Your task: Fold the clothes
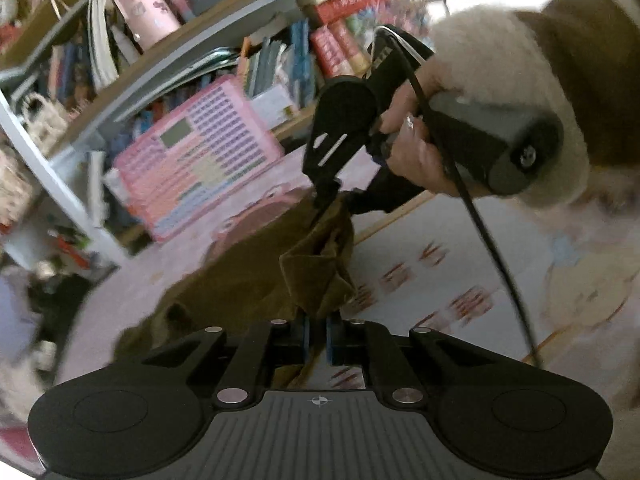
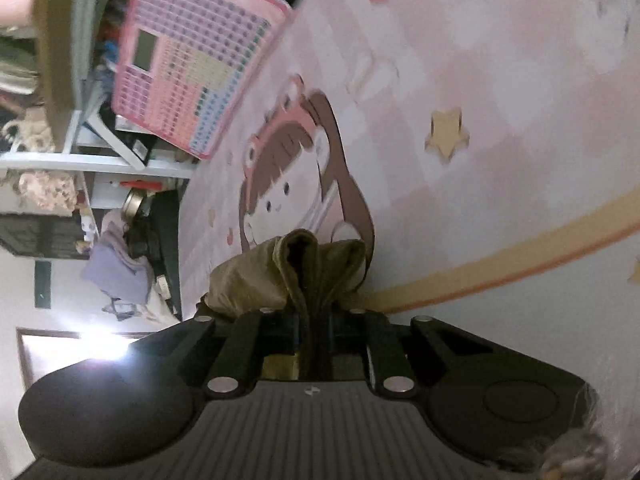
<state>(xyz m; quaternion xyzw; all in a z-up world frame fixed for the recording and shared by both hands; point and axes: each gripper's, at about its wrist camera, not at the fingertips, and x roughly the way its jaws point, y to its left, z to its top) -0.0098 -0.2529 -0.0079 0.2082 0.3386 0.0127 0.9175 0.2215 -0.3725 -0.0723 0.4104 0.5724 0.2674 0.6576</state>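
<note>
Nearest, the left claw is clenched on a bunched edge of the olive-brown, velvety soft garment. The cloth rises taut from there to the right claw just beyond, which pinches another gathered edge. So the held edge runs claw to claw, and the rest sags to the pink cartoon-printed mat (a smooth, flat sheet). Farther off, a pink gridded chart board leans at the mat's far edge.

Black two-finger left gripper with blue pads and silver screws — fluffy cream sleeve, black cable.
</note>
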